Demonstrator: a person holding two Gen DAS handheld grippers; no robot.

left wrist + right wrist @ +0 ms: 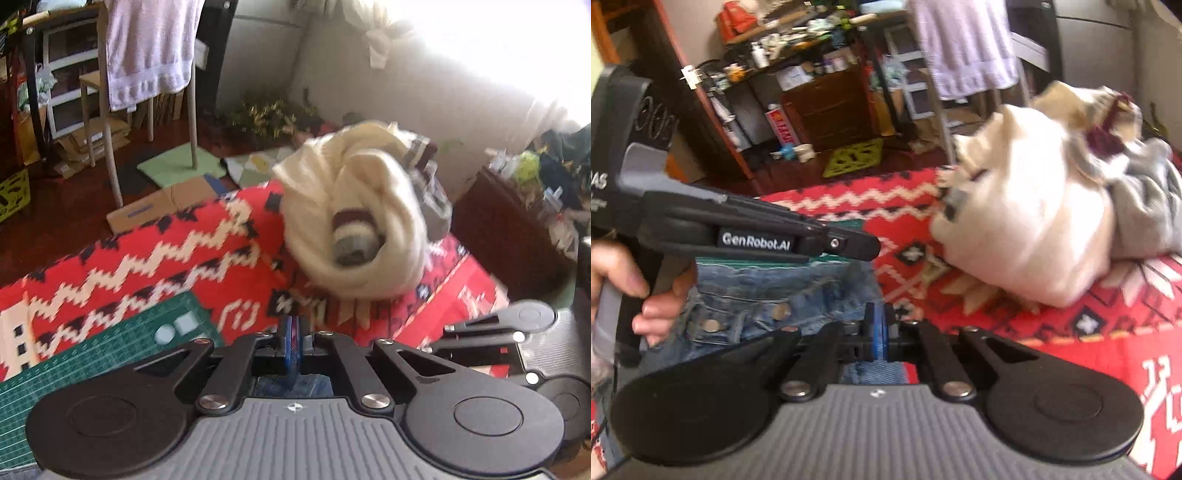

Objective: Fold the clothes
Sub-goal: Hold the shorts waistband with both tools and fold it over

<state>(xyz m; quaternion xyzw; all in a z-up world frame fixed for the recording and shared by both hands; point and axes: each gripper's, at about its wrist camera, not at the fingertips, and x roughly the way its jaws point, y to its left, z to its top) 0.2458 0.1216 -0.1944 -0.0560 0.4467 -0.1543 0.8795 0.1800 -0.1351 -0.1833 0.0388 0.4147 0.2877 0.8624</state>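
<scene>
A blue denim garment (764, 295) with metal buttons lies flat on the red patterned blanket (1071, 332), partly over a green cutting mat (92, 354). My right gripper (877, 332) hovers over the denim's right edge, blue pads shut with nothing seen between them. My left gripper (293, 343) is shut too, with denim (291, 386) showing below it. In the right wrist view a hand holds the left gripper (866, 247) above the denim's far edge. The right gripper (448, 332) shows close beside the left one. A bundled cream sweater (354, 218) lies further back on the blanket.
A striped sock or sleeve (354, 236) pokes from the cream bundle, and a grey garment (1145, 206) lies against it. Past the blanket's far edge are a chair with a pale towel (151, 48), flattened cardboard (162, 206), and cluttered shelves (798, 81).
</scene>
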